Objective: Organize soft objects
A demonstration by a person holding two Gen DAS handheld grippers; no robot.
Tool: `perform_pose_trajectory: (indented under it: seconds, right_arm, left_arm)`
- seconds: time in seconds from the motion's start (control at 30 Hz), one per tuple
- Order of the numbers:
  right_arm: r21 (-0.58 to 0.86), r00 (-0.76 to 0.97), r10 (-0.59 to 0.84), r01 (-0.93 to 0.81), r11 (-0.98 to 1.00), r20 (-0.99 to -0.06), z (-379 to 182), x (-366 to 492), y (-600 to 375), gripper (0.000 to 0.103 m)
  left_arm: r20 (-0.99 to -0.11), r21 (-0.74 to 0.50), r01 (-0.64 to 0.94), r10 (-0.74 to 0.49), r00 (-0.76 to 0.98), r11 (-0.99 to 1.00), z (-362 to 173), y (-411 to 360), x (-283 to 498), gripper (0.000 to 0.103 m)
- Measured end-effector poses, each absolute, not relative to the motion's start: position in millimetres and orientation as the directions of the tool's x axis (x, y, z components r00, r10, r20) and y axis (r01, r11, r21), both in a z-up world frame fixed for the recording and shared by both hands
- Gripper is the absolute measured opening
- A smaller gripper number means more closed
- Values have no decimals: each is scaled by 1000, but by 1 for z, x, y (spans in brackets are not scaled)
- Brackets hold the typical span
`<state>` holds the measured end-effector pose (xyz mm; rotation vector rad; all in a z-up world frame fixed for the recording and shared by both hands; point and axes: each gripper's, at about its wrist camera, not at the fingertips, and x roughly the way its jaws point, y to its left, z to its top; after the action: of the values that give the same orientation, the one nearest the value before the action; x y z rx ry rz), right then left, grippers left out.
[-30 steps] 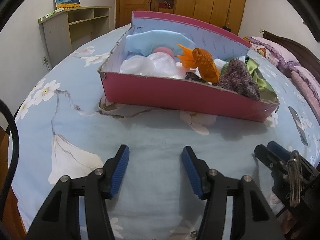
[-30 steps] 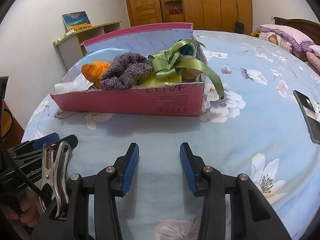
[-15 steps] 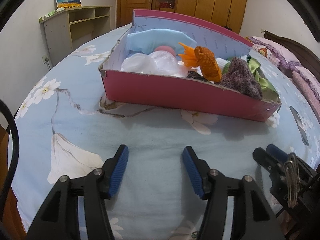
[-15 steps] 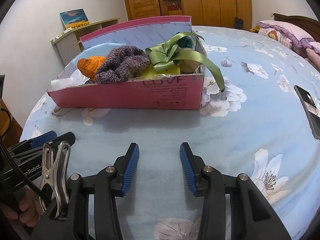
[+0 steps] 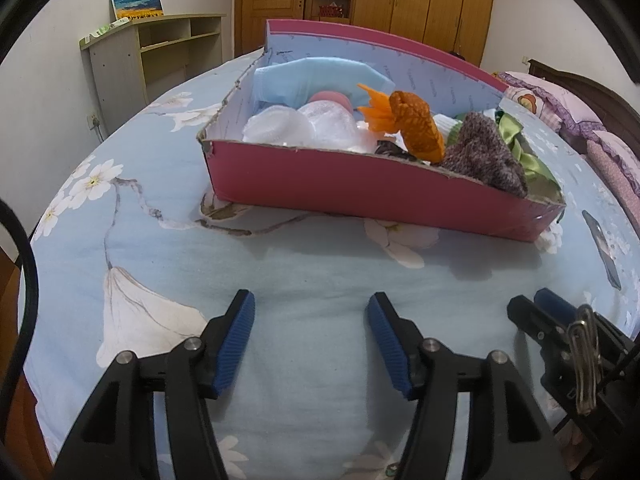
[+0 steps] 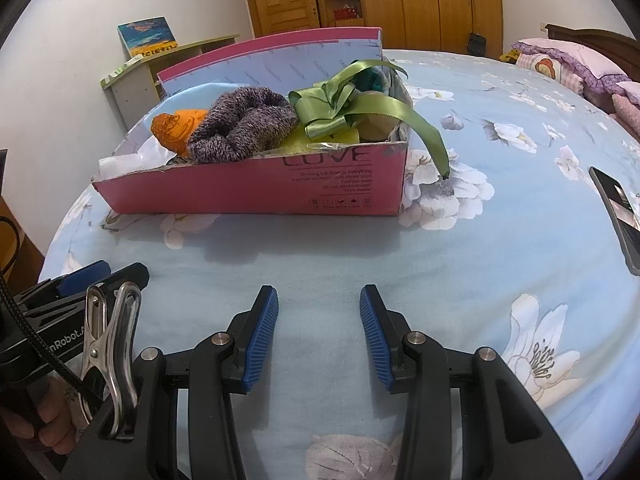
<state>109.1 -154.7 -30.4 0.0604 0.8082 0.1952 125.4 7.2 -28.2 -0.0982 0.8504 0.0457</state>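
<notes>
Both grippers, left (image 5: 311, 336) and right (image 6: 319, 332), wide open, empty, backed slightly off box (image 6: 256, 186); softs (image 5: 482, 154) apparently all inside.

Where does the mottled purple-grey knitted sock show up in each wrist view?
Left wrist: the mottled purple-grey knitted sock sits right of centre, at the right end of the pink cardboard box.
Right wrist: the sock is upper left of centre, mid-box.
Shared landmark: the green satin ribbon bow beside it.
</notes>
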Motion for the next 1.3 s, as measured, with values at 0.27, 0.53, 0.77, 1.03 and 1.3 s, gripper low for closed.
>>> perform_pose_trajectory:
  seconds: [0.27, 0.53, 0.77, 1.03, 1.3]
  right_arm:
    - [126, 675, 195, -150, 981, -711, -32, 108, -155, 44]
    - [127, 675, 195, -150, 981, -711, -33, 108, -155, 44]
    - [127, 675, 196, -150, 980, -711, -33, 108, -155, 44]
    - [128, 676, 197, -151, 980, -710, -33, 108, -156, 44]
    - [112, 678, 185, -151, 982, -711, -35, 108, -153, 44]
  left_arm:
    - [-748, -63, -80, 6, 664, 995, -30, 6, 124, 63]
    - [-747, -63, -80, 6, 664, 995, -30, 6, 124, 63]
    - [-747, -64, -80, 6, 665, 995, -30, 6, 124, 63]
    - [-740, -43, -84, 25, 672, 996, -31, 4, 122, 64]
    - [-733, -55, -82, 15, 680, 995, -33, 6, 120, 64]
